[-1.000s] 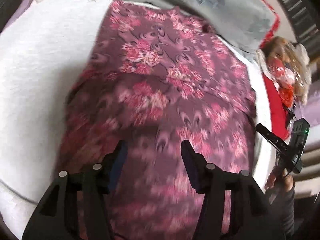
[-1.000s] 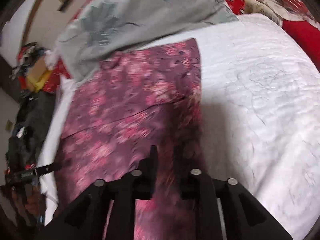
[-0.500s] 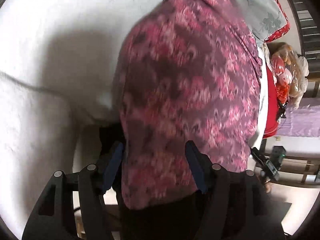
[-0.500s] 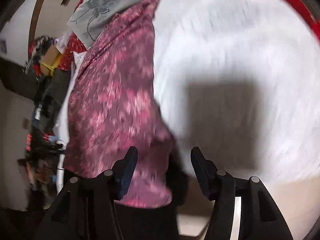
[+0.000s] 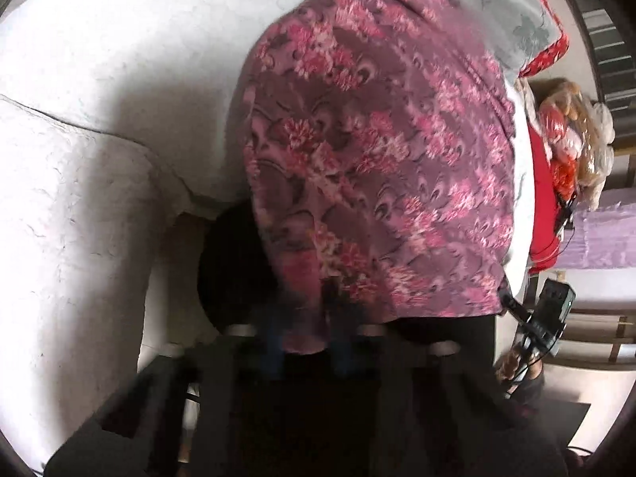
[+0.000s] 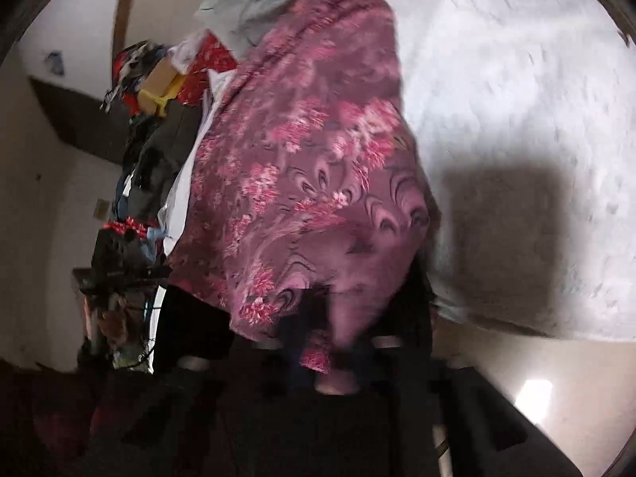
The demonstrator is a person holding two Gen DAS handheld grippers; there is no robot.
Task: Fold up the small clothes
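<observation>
A purple garment with pink flowers (image 5: pixel 377 159) lies on the white bed (image 5: pixel 99 139) and hangs over its near edge. My left gripper (image 5: pixel 308 338) is shut on the garment's near hem at its left corner. In the right wrist view the same garment (image 6: pixel 310 183) runs away from me, and my right gripper (image 6: pixel 326 342) is shut on the hem at its right corner. The fingertips of both are blurred and partly hidden by cloth. The right gripper also shows in the left wrist view (image 5: pixel 532 326).
A grey flowered pillow (image 5: pixel 497 0) lies at the garment's far end. Red cloth and a bagged soft toy (image 5: pixel 576 127) lie to the right of the bed. A pile of clothes and a box (image 6: pixel 159 87) stands to the left. The white bedcover (image 6: pixel 516 119) spreads to the right.
Both grippers dropped to the bed's near edge and went from open around the hem to shut on it. The hem bunches between the fingers.
</observation>
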